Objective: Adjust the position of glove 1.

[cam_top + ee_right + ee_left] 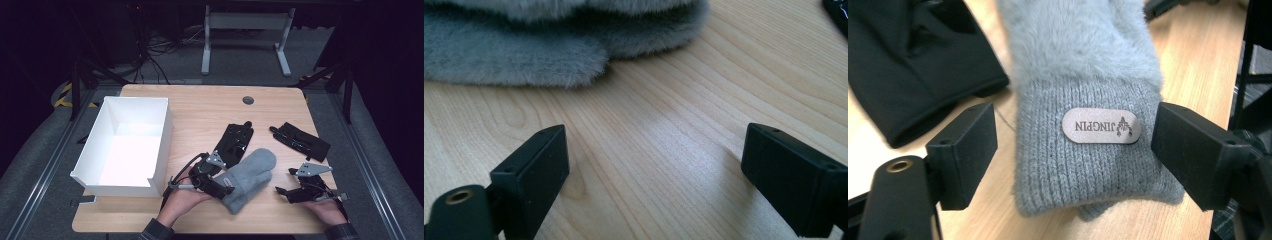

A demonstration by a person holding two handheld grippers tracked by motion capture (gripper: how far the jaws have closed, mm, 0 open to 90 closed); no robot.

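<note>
Far left on the table (200, 107): a white open-topped box (125, 145), front wall cut low, empty inside, likely set there to receive the gloves. Just right of the box, the left hand (182, 197) with the left tool (220, 187), aimed at the cuff end of the grey fleece mitten (247, 177). Seen from the left gripper view: jaws spread wide, one on each side of the ribbed knit cuff (1088, 165), not pressing on it, so nothing gripped; oval brand patch (1101, 126) facing up between them. Placed so, probably, for a pinch across the cuff, the firmest and thinnest part of the mitten. Mitten itself flat on the table, near the front edge, cuff toward the person, fluffy end pointing away and lying over the edge of a black glove (234, 142). Farther right, well apart, a second black glove (301, 141), also flat. Far right: the right hand (327, 207) with the right tool (286, 191) low over bare wood, jaws wide and empty, mitten's fluffy edge (524, 55) ahead of it, apparently waiting in reserve.
</note>
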